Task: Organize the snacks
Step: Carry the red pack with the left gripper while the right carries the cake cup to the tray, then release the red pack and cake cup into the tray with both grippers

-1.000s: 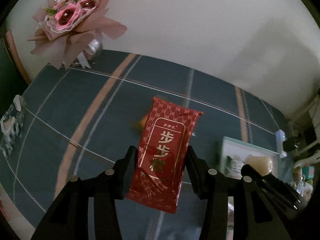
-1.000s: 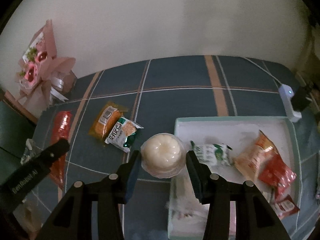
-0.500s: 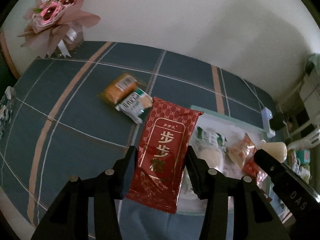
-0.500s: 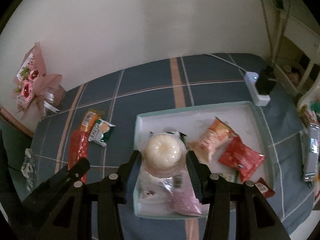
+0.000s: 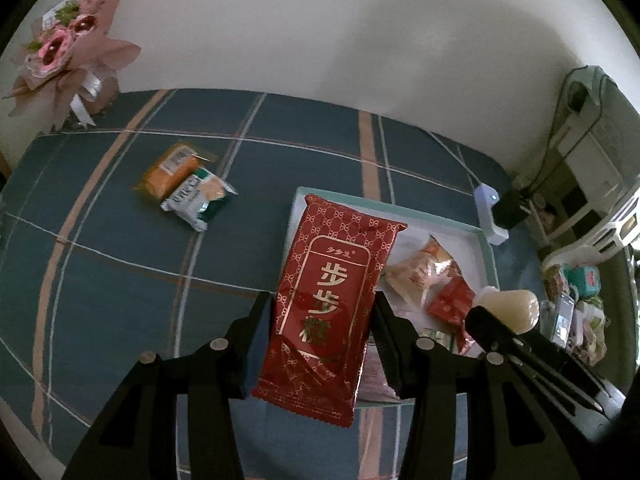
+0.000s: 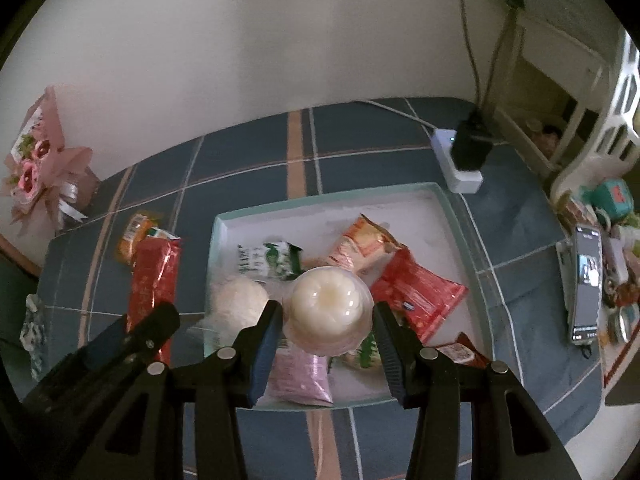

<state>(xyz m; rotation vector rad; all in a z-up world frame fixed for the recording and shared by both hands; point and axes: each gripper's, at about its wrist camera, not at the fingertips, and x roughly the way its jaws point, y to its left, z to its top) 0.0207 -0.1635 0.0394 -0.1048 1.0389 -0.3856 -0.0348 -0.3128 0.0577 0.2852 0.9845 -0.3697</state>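
Observation:
My left gripper (image 5: 322, 316) is shut on a long red snack packet (image 5: 332, 300) with gold characters, held above the left edge of the teal-rimmed white tray (image 5: 490, 256). The packet also shows in the right wrist view (image 6: 154, 280). My right gripper (image 6: 326, 316) is shut on a clear cup with a pale round cake (image 6: 326, 300), held over the middle of the tray (image 6: 460, 220). The cake also shows in the left wrist view (image 5: 512, 308). The tray holds several packets, among them a red one (image 6: 420, 292), an orange one (image 6: 360, 244) and a pink one (image 6: 300, 376).
An orange packet (image 5: 170, 168) and a green-white packet (image 5: 198, 196) lie on the blue plaid cloth left of the tray. A pink bouquet (image 5: 64, 56) stands at the back left. A white power strip with a black plug (image 6: 464, 156) sits behind the tray. A phone (image 6: 586, 284) lies at the right.
Both grippers have moved to the right over the tray, each with its snack in it. The tray's contents now lie under and ahead of both.

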